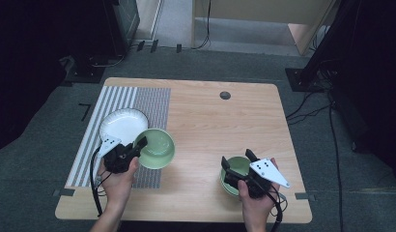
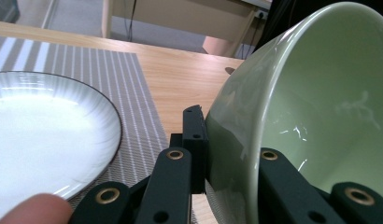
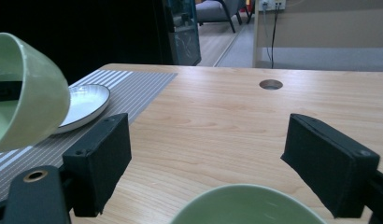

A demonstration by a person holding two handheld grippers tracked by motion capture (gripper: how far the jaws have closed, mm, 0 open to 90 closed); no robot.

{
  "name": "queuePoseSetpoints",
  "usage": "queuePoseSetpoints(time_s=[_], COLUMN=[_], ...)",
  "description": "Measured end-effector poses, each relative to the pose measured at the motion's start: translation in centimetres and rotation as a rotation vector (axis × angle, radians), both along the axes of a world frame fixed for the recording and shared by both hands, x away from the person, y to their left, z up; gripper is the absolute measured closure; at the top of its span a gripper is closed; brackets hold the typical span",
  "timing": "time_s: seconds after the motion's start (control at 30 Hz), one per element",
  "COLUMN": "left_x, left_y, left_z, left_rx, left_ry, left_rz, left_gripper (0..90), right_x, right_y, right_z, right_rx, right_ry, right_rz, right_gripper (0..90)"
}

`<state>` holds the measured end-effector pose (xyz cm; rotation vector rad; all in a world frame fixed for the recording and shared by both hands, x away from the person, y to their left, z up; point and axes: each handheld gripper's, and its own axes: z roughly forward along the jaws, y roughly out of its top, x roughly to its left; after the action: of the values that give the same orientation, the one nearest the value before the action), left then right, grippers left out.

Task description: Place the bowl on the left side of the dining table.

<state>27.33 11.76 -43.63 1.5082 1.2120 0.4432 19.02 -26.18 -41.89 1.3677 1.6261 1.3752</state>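
My left gripper (image 1: 139,145) is shut on the rim of a pale green bowl (image 1: 159,148), which it holds tilted over the edge of the striped placemat (image 1: 152,104). In the left gripper view one jaw presses the outside of the bowl (image 2: 320,93) and the other sits inside it, with the left gripper (image 2: 231,149) clamped on the wall. A second green bowl (image 1: 238,166) sits near the table's front right. My right gripper (image 1: 237,159) stands open just over its rim. In the right gripper view that bowl's rim (image 3: 241,205) lies low between the wide jaws of the right gripper (image 3: 217,156), with neither pad touching it.
A white plate (image 1: 121,125) lies on the placemat just behind and left of the held bowl; it is also seen as the plate (image 2: 45,135) and the plate (image 3: 84,105). A round cable hole (image 1: 225,95) sits at the table's far side. Bare wood (image 1: 220,125) spans the middle.
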Motion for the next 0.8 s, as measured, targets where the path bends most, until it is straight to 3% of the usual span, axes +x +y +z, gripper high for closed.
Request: queuePoseSetpoints(time_s=[0.27, 0.8], left_x=[0.3, 0.9], left_y=[1.2, 3.4], left_z=[0.1, -0.1], left_rx=[-0.01, -0.025], left_ry=[0.0, 0.007], left_rz=[0.029, 0.086], left_gripper=[82.3, 82.5], right_x=[-0.2, -0.1], right_y=[-1.4, -4.9], right_z=[-0.1, -0.5], right_rx=[-0.023, -0.008], right_ry=[-0.007, 0.008], right_rz=[-0.031, -0.109], right_gripper=[15.0, 15.4])
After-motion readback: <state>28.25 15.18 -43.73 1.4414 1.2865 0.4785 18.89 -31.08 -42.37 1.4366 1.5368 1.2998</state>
